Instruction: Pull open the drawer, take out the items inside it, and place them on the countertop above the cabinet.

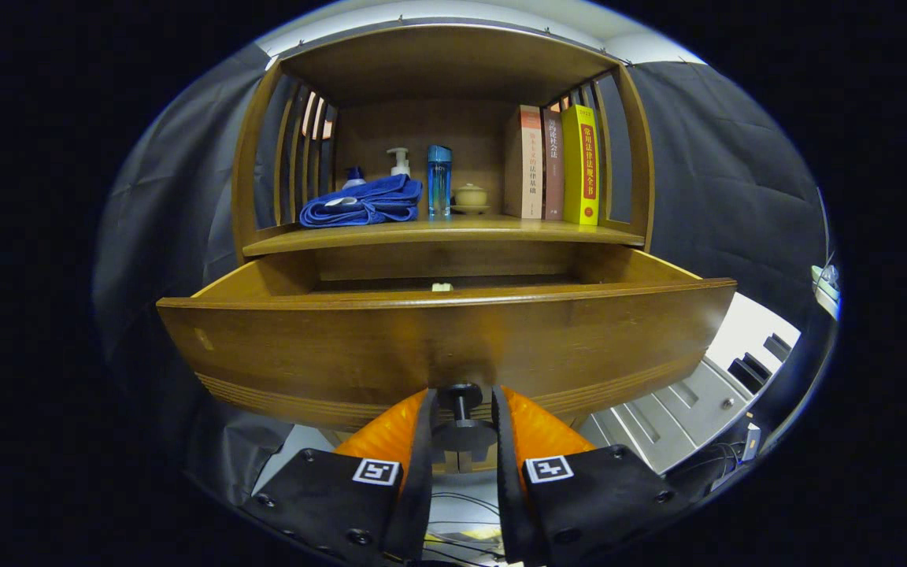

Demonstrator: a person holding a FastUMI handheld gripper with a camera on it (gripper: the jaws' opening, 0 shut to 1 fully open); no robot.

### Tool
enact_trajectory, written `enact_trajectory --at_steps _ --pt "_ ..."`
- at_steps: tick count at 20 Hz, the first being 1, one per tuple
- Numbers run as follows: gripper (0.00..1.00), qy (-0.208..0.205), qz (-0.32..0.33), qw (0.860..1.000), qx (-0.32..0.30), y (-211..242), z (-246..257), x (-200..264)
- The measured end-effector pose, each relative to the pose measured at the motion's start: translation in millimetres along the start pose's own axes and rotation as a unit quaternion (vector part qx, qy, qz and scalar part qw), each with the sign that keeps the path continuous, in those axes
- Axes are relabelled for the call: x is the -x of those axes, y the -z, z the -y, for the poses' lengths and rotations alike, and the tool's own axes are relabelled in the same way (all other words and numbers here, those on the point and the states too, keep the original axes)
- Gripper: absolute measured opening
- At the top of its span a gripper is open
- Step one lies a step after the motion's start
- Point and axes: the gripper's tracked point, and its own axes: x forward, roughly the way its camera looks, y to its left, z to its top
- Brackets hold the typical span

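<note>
The wooden drawer [446, 339] stands pulled out of the cabinet toward me, its wide front panel just ahead of the fingers. Its dark round knob [460, 429] sits between my two fingers, and the gripper [460, 398] is shut on it, both fingers pressing its sides. Over the drawer's front rim a small pale item [442, 287] peeks out; the rest of the drawer's inside is hidden by the panel. The countertop [453, 232] above carries other things.
On the countertop lie a folded blue towel [363, 202], a white pump bottle [399, 161], a blue bottle [438, 179], a small lidded pot [470, 196] and three upright books [552, 164]. A pale cabinet [690, 402] and cables [729, 453] sit low beyond the drawer's right end.
</note>
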Motion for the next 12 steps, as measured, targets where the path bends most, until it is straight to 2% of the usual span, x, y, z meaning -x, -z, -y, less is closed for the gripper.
enact_trajectory --at_steps 6,7,9,12 --pt "0.44 0.002 -0.004 1.000 -0.010 4.4 8.3 17.6" --pt "0.47 0.008 -0.015 1.000 -0.025 5.1 9.6 20.7" --pt "0.54 -0.002 -0.008 0.999 -0.052 -17.8 3.1 32.9" --pt "0.50 -0.017 0.000 0.999 -0.033 -59.6 -4.4 47.2"
